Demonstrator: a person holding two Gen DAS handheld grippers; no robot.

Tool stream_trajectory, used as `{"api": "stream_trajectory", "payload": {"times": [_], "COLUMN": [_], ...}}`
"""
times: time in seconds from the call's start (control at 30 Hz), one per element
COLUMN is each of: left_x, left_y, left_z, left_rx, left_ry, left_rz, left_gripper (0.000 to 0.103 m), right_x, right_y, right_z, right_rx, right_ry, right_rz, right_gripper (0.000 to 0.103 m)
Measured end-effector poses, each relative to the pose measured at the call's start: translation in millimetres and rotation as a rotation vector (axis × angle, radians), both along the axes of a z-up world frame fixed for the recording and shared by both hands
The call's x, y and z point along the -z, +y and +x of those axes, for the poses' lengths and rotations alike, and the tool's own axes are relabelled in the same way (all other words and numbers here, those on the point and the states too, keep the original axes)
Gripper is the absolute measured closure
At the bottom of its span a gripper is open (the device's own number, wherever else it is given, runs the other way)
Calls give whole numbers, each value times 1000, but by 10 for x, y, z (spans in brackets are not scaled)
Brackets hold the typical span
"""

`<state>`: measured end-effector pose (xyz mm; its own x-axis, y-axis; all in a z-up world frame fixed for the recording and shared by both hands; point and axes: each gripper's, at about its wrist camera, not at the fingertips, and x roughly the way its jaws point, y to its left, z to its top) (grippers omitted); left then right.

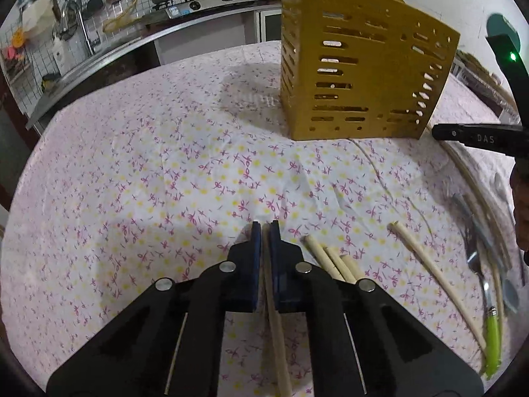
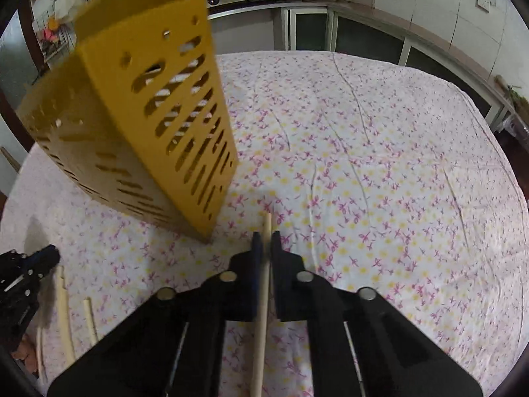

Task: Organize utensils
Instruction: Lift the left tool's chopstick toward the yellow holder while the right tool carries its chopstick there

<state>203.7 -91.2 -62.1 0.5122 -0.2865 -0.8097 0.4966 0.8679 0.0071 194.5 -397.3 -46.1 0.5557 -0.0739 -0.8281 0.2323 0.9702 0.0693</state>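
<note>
You've got both grippers, left gripper [image 1: 265, 228] and right gripper [image 2: 267, 240], clamped on one chopstick each [image 1: 272, 314] [image 2: 263, 297]; next lift them into the yellow utensil holder [image 1: 360, 66]

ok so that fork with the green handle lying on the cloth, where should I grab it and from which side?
Probably by the green handle of the fork, coming down from above: it lies flat, and that end is clear of the chopsticks.

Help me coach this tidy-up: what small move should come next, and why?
Probably lift the right gripper and carry its chopstick to the yellow holder: both grippers are shut on chopsticks, and the holder stands just ahead to its left.
</note>
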Motion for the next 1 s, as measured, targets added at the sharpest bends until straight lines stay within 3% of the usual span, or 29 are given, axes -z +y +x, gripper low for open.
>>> {"api": "stream_trajectory", "payload": {"times": [0.07,0.23,0.33,0.43,0.53,0.63,0.67,0.7,0.73,0.83,0.9,0.97,1.0], "left_x": [-55,-286,-309,-245,-136,-46,-34,-17,7,41,52,56,56], "left_y": [63,130,102,94,90,63,61,44,36,69,75,62,65], "left_z": [34,100,101,126,57,38,27,9,2,-25,-29,-17,-1], "left_rx": [-7,-7,-3,-10,-15,-6,-2,3,6,6,7,9,11], "left_ry": [23,-24,-36,-13,18,50,50,45,51,33,26,28,31], "left_rz": [-49,-111,-94,-86,-80,-75,-70,-52,-44,-42,-37,-31,-32], "left_gripper": [99,103,103,103,103,102,99,87,77,75,75,75,75], "right_x": [-103,-328,-290,-163,-46,-5,11,45,71,116,128,112,97], "right_y": [-67,-57,-93,-59,0,6,15,36,87,275,267,281,285], "right_z": [-68,-240,-157,-35,51,108,93,127,122,49,23,12,19], "right_rx": [17,-4,-8,-35,-44,-29,-29,-32,-48,-71,-65,-67,-69], "right_ry": [-30,-92,-65,4,36,29,28,48,51,30,12,7,10], "right_rz": [25,9,16,64,50,37,34,33,31,-80,-61,-63,-62], "right_gripper": [102,102,98,98,98,96,90,65,52,53,57,77,95]}}
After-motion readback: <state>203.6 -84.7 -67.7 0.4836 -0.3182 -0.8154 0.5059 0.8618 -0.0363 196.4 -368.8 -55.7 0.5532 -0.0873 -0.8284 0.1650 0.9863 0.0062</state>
